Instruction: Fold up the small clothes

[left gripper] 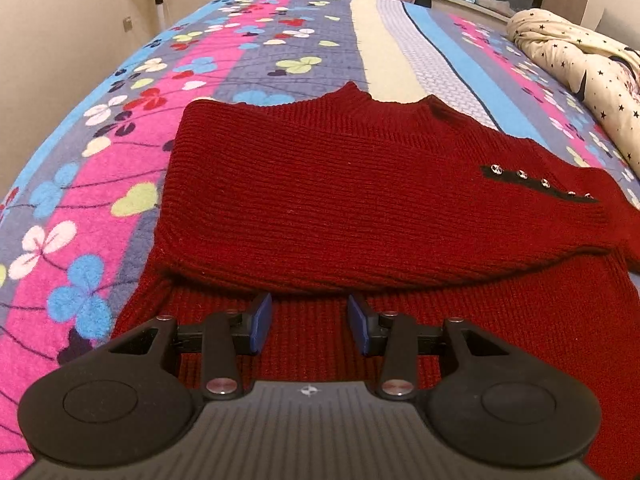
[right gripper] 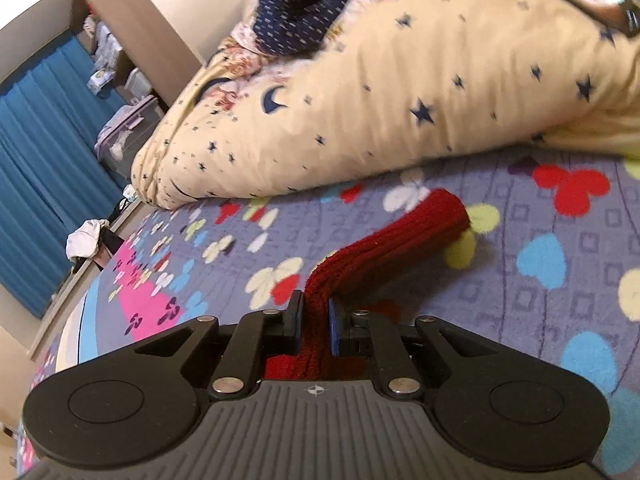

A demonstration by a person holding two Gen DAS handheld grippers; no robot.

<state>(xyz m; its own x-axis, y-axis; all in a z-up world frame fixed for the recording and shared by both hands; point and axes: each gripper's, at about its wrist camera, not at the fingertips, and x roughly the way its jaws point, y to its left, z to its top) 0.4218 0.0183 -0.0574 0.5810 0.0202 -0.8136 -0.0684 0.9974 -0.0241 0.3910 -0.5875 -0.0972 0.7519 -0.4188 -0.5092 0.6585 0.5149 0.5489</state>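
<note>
A dark red ribbed knit sweater (left gripper: 360,184) lies partly folded mid-frame on the flower-patterned fleece blanket (left gripper: 120,152). The left gripper (left gripper: 310,322) hovers over its lower edge, released, with nothing between the pads. At right, the cream star-print quilt (right gripper: 360,100) bulks nearby — the right gripper (right gripper: 314,326) is clenched on the sweater's cuff (right gripper: 400,236).

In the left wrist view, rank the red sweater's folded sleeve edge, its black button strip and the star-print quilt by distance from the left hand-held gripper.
From the left hand-held gripper:
1. Folded sleeve edge, just ahead of the fingertips.
2. Black button strip, ahead, right.
3. Star-print quilt, far right, off the sweater.
</note>
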